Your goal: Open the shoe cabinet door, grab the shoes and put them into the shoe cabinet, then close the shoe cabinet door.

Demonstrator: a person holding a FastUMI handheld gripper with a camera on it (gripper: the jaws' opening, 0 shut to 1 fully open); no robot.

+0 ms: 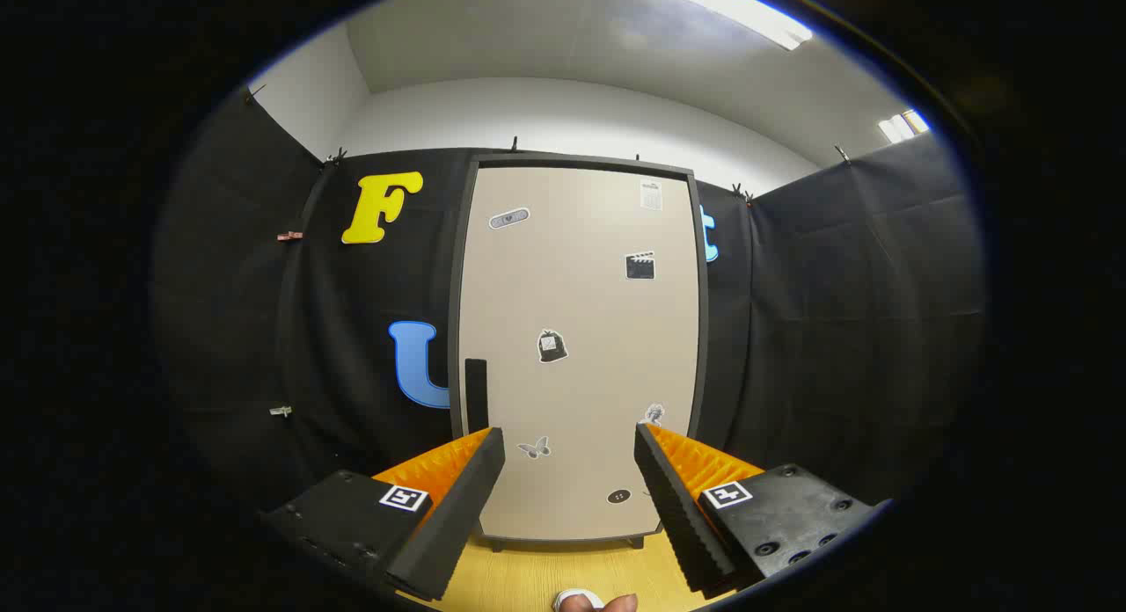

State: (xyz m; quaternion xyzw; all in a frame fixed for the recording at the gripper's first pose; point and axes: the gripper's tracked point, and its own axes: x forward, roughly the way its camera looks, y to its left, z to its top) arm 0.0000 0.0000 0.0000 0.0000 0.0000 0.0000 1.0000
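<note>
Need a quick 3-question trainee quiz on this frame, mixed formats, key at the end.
1. True or false: the shoe cabinet door is shut.
2. The dark handle sits near which edge of the door? A) the edge on the left finger's side B) the edge on the right finger's side C) the top edge
3. Fill in: the tongs are ____, holding nothing, with the door beyond the fingers.

Key: 1 true; 2 A; 3 open
</note>
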